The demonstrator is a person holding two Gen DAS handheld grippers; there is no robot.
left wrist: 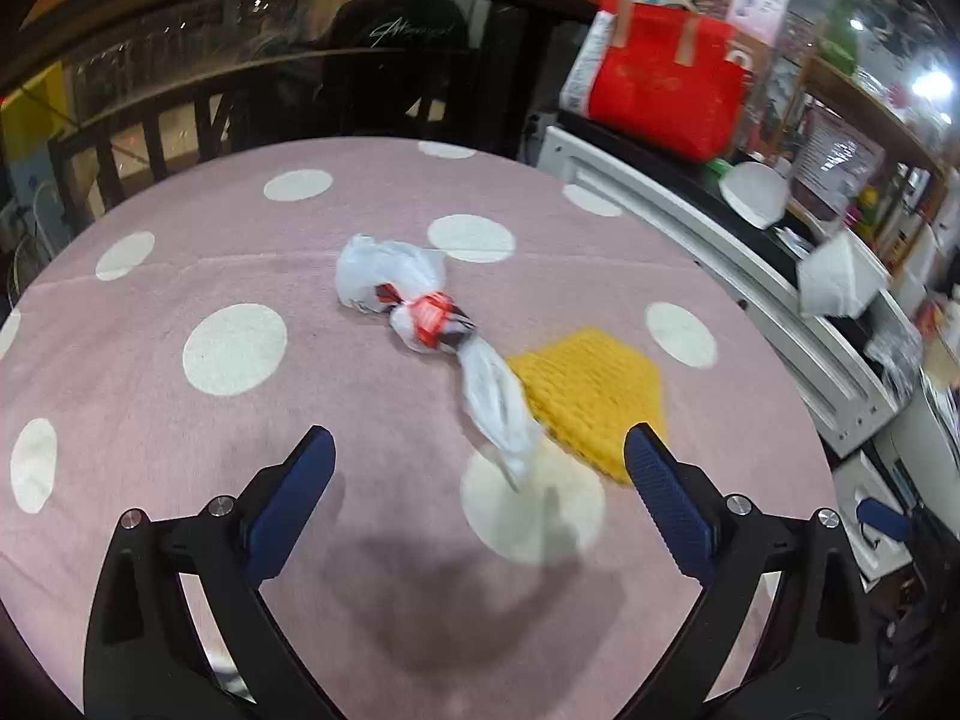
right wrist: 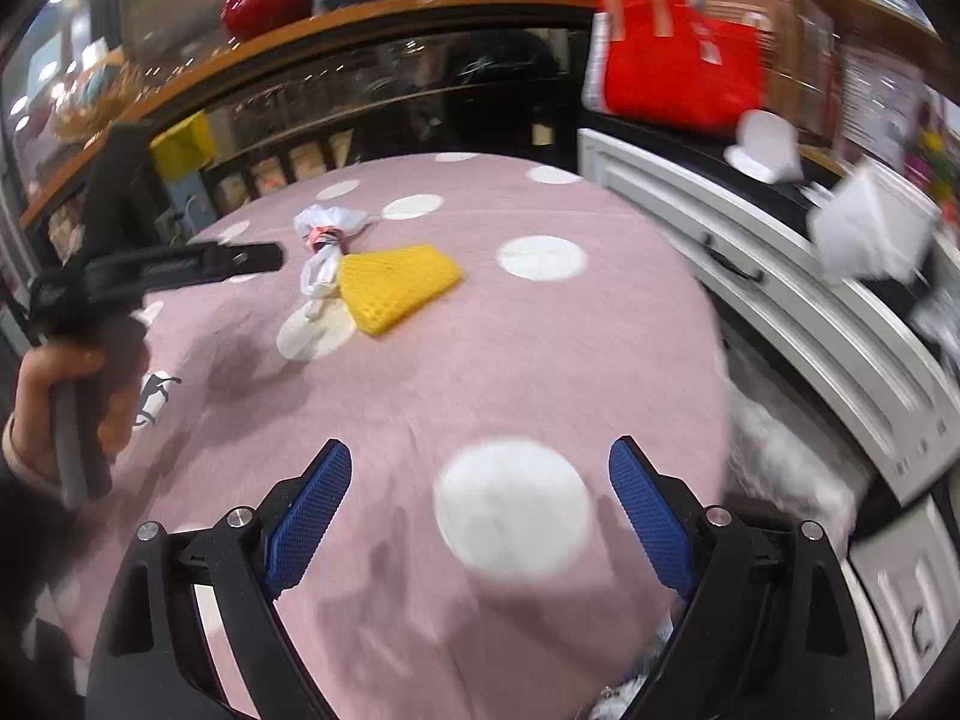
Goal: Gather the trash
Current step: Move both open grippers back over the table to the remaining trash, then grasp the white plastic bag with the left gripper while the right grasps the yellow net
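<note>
A twisted white plastic bag with a red and black label (left wrist: pixel 429 324) lies on the pink polka-dot cloth (left wrist: pixel 180 450). Its tail overlaps a yellow foam net piece (left wrist: pixel 594 396). My left gripper (left wrist: pixel 480 450) is open and empty, just short of the bag's tail. In the right wrist view the bag (right wrist: pixel 327 246) and the yellow net (right wrist: pixel 399 285) lie far ahead. My right gripper (right wrist: pixel 480 456) is open and empty over the cloth (right wrist: pixel 540 360). The left gripper also shows in the right wrist view (right wrist: pixel 240 261), held by a hand at the left.
A white cabinet (left wrist: pixel 750 300) runs along the table's right edge, with white paper pieces (left wrist: pixel 840 282) and a red bag (left wrist: pixel 666 84) on it. A dark wooden railing (left wrist: pixel 180 120) stands behind the table.
</note>
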